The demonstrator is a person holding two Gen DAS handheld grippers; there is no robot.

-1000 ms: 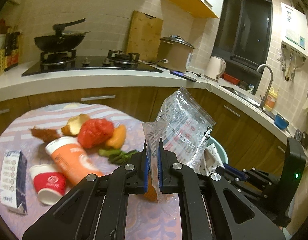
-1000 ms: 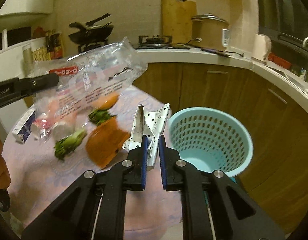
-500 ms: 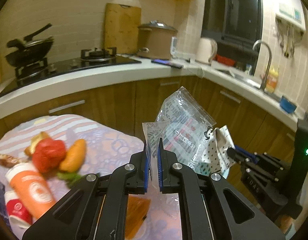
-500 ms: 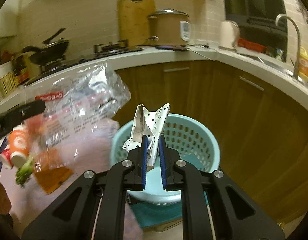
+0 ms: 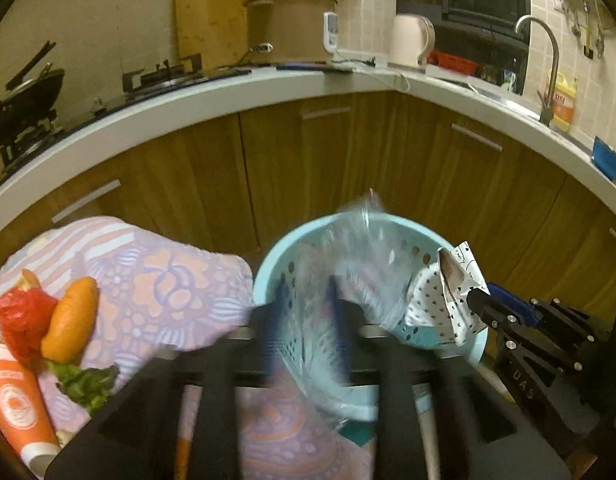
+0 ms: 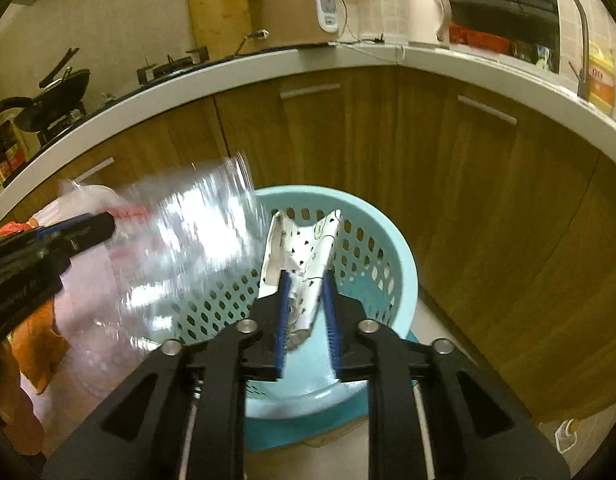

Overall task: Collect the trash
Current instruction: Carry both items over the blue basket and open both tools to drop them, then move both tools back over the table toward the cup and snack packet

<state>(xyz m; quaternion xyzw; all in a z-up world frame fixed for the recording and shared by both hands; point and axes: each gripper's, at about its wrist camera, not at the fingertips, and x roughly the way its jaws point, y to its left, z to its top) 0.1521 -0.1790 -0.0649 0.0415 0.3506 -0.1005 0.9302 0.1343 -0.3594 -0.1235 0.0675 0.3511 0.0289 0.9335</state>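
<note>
A light blue perforated basket (image 5: 268,272) (image 6: 404,264) stands on the floor beside the table. My left gripper (image 5: 304,292) hangs over its near rim with its jaws opening. A clear plastic bag (image 5: 360,256) (image 6: 188,232), blurred, sits loose between and above them, over the basket's mouth. My right gripper (image 6: 304,280) is above the basket too, jaws opening. A crumpled white paper with black spots (image 6: 304,240) (image 5: 448,292) still stands between its blue pads. Each gripper shows at the edge of the other's view.
The table with a floral cloth (image 5: 168,280) lies left of the basket and bears an orange vegetable (image 5: 70,320), a red wrapper (image 5: 20,316), greens (image 5: 88,384) and an orange tube (image 5: 16,400). Wooden cabinets (image 6: 488,220) curve close behind the basket.
Both grippers swung right from over the table to over the basket and sank. Their jaws, shut before, now stand apart, and the clear bag has gone slack and blurred.
</note>
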